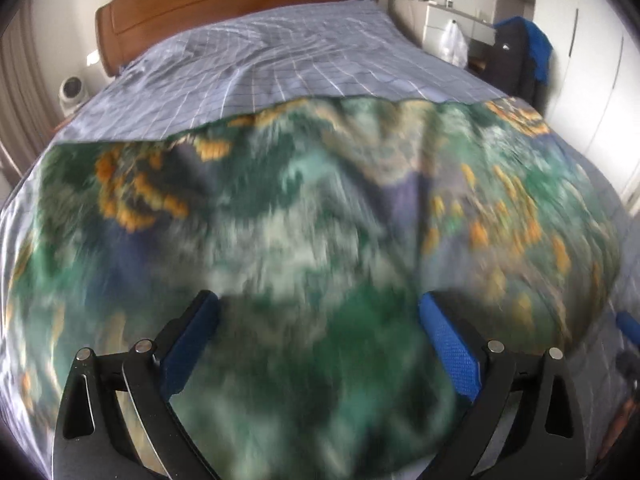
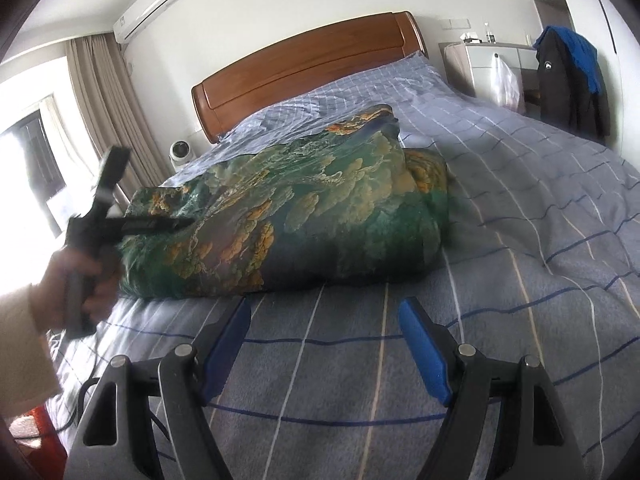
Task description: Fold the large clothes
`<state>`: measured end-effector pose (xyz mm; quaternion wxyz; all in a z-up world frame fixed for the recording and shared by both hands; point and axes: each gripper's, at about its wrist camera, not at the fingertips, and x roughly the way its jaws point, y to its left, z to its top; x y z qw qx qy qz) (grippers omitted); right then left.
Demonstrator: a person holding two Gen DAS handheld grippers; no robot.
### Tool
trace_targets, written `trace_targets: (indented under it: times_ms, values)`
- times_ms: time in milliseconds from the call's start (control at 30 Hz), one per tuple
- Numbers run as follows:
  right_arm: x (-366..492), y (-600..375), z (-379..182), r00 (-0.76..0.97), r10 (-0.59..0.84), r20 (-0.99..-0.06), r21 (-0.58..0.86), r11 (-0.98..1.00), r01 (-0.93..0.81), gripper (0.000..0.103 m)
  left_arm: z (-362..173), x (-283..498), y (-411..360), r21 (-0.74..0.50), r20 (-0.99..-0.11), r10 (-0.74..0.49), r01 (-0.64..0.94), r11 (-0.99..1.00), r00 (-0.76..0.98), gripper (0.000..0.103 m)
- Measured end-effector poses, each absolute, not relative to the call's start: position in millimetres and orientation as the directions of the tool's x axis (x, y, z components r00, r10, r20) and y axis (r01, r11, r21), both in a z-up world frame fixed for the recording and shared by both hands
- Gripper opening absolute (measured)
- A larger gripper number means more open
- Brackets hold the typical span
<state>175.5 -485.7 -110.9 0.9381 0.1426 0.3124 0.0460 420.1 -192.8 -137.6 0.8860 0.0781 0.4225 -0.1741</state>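
The patterned garment (image 2: 288, 204) lies bundled mid-bed, toward the headboard (image 2: 308, 60). The left hand-held gripper (image 1: 320, 320) hovers over it, jaws apart and empty; the right hand-held gripper (image 2: 324, 320), also spread and empty, sits nearer the foot. Judged between folds: next, seize an edge.

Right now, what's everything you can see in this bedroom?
Folded printed fabric: one, green and orange, on the bed.
Bedcover: one, blue-grey checked, over the bed.
Headboard: one, brown wood, at the wall.
Air conditioner: one, white, high on the wall.
Curtain: one, beige, by the window.
Fan: one, white, beside the bed.
Jackets: black and blue, hanging at right.
Left gripper: open, above the fabric.
Right gripper: open, over the bedcover.
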Motion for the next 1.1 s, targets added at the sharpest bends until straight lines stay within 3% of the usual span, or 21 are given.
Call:
trace_targets:
  times_ms: [100, 367, 567, 800, 1100]
  values:
    - [170.9, -481.0, -109.9, 0.799, 0.162, -0.580, 0.282, 0.959, 0.011, 0.076, -135.7, 401.8, -184.4, -0.042, -0.782, -0.259, 0.368, 0.929, 0.567, 0.100]
    - [158.4, -466.9, -100.9, 0.796, 0.162, -0.583, 0.277, 0.961, 0.007, 0.077, -127.6, 345.1, -175.5, 0.050, -0.796, -0.242, 0.458, 0.888, 0.555, 0.100]
    - [146.5, -468.0, -98.3, 0.798, 0.166, -0.579, 0.302, 0.953, 0.021, 0.083, -109.9, 337.3, -154.8, -0.066, -0.782, -0.312, 0.426, 0.902, 0.539, 0.100]
    - [142.1, -504.3, -108.1, 0.793, 0.192, -0.578, 0.460, 0.879, 0.123, 0.083, -87.5, 363.2, -159.1, -0.231, -0.728, -0.429, 0.397, 0.888, 0.536, 0.100]
    - [162.9, -546.7, -106.6, 0.807, 0.262, -0.530, 0.623, 0.765, 0.160, 0.084, -90.7, 398.1, -213.3, -0.239, -0.722, -0.487, 0.484, 0.842, 0.491, 0.100]
